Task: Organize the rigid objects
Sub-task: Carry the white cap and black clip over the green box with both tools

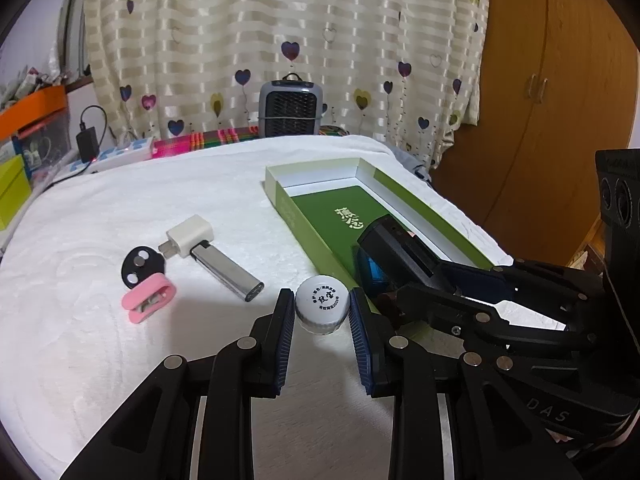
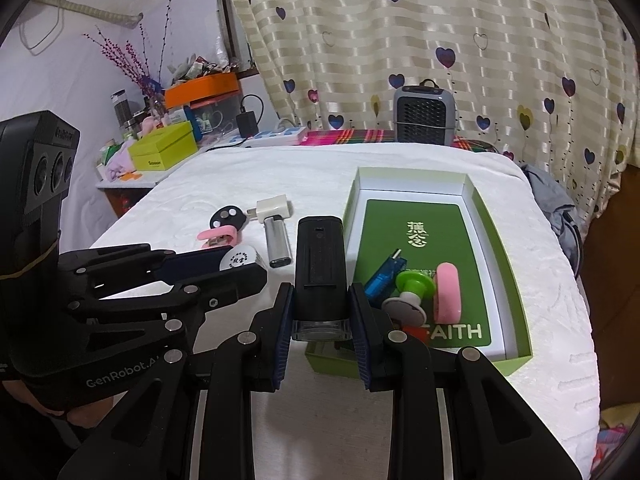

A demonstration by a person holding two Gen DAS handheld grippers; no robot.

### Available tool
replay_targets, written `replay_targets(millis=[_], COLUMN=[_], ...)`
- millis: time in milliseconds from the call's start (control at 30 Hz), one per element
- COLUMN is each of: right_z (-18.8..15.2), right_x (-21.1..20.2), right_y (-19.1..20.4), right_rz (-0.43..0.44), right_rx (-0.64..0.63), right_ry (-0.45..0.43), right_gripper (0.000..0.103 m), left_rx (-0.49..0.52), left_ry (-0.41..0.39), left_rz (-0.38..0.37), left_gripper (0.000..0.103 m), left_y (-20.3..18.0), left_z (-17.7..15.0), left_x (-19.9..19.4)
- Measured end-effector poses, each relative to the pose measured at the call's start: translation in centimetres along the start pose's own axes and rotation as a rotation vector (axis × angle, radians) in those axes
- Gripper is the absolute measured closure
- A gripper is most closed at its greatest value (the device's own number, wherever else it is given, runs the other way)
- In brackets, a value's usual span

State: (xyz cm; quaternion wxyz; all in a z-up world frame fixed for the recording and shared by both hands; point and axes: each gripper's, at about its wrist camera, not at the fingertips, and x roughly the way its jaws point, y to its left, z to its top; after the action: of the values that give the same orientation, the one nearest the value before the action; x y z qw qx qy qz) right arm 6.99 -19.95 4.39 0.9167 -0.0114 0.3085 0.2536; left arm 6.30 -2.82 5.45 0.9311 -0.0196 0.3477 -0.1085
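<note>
Bottle cap [image 1: 321,303] sits between the released left claw [image 1: 321,307]; right claw [image 2: 321,312] grips a black device [image 2: 320,268] (level).

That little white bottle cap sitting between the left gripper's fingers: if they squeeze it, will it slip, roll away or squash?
The white bottle cap looks like hard plastic, so it probably won't squash. Its ribbed side should give the left gripper's ridged pads some bite, so slipping seems unlikely. It sits flat, printed top up, on the soft white blanket; it would likely roll only if tipped onto its edge.
</note>
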Motion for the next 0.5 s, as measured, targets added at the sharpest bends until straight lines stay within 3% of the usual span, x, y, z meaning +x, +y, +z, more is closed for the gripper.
replay_targets(millis=[500], right_z=[-0.6], right_x=[-0.6], right_y=[-2.3], right_rz=[-0.031], right_rx=[0.061], right_ry=[-0.007], right_gripper=[0.075], left_rx=[-0.009], left_ry=[0.008], left_rz=[-0.035], left_gripper=[0.076], left_y=[-0.3], left_z=[0.0], left_x=[1.0])
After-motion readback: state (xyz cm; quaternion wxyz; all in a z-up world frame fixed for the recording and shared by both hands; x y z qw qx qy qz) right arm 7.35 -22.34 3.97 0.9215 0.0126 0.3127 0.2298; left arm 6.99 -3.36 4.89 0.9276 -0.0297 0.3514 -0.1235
